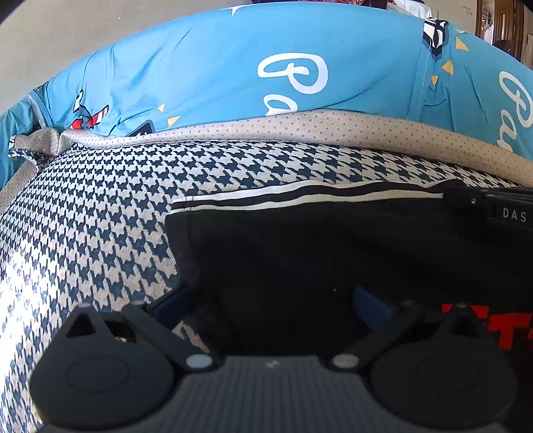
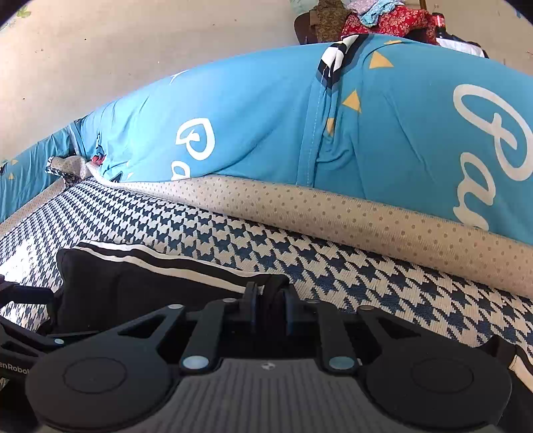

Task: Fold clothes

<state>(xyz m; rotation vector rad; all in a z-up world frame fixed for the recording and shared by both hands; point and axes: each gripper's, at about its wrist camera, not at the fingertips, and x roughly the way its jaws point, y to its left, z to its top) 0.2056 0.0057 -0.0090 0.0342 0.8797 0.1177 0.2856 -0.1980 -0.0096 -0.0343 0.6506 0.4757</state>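
Observation:
A black garment [image 1: 283,249] with white stripes along its far edge and a red print [image 1: 499,329] lies on a houndstooth mat. My left gripper [image 1: 269,306] stands open low over it, its blue pads [image 1: 369,308] spread wide with the black cloth under and between them. In the right wrist view the same black garment [image 2: 133,286] sits at the lower left. My right gripper [image 2: 269,299] is shut on a bunched fold at its right edge. The right gripper's black body [image 1: 483,200] also shows at the garment's far right corner in the left wrist view.
The blue-and-white houndstooth mat [image 2: 366,283] spreads to the right of the garment. Behind it runs a dotted beige border [image 2: 333,210] and a bulky blue quilt with white lettering [image 2: 266,116]. A pile of coloured clothes [image 2: 383,16] sits beyond, by a beige wall.

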